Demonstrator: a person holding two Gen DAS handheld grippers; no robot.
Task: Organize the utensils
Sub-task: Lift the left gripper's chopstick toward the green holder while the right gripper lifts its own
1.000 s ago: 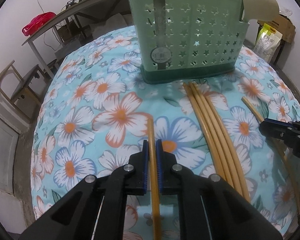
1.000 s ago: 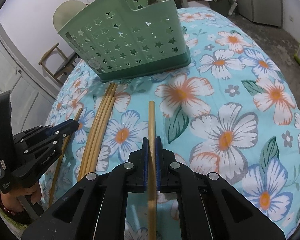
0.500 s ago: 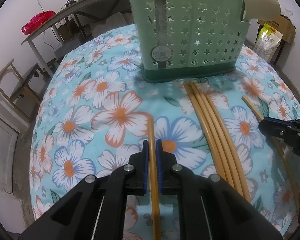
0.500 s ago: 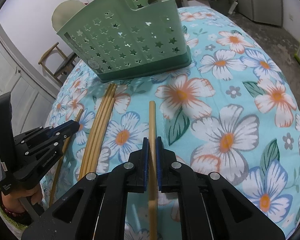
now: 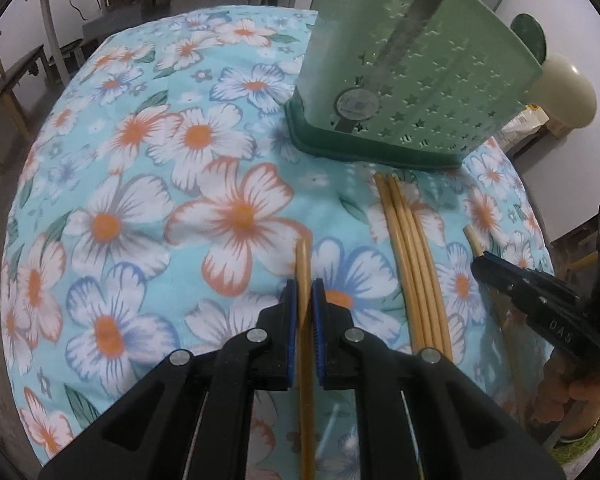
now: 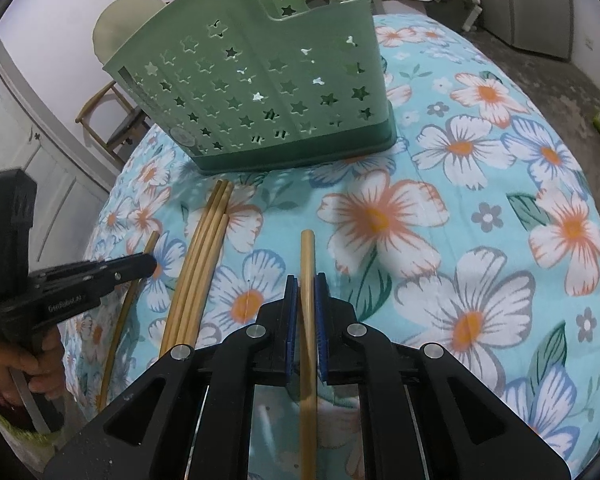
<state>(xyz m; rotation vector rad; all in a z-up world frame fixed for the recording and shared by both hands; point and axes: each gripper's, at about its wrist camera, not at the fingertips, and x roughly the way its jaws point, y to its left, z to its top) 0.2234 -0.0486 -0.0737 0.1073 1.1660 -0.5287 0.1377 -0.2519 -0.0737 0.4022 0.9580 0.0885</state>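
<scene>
1. Grip first: my left gripper [image 5: 304, 300] is pressed together on the left-held chopstick [image 5: 303, 256], pinching it close to its far end, so most of its length trails back under the tool. With that much overhang it could swivel in the pads once I tilt it upright.
2. My right gripper [image 6: 306, 300] is likewise closed on the right-held chopstick [image 6: 307, 248], though I think I see a sliver of daylight beside each pad. I judge this the weaker hold; a quick swing could let the stick slide out onto the floral tablecloth [image 5: 140, 200].
3. The loose chopstick bundle [image 5: 412, 260] lies at three o'clock of my left tool, between the two grippers. Either trailing stick could sweep it and scatter it towards the table edge.
4. The two grippers are near each other. If I carry both sticks in together, they may cross or knock.
5. The green utensil holder [image 5: 420, 80] stands at one o'clock from the left tool and eleven o'clock from the right. It looks light, so a stick that catches its rim or a star hole could shove or tip it.
6. A cream spoon [image 5: 564, 96] and a dark green spoon [image 5: 532, 36] already stand at its far end, so that compartment may block an entering stick.
</scene>
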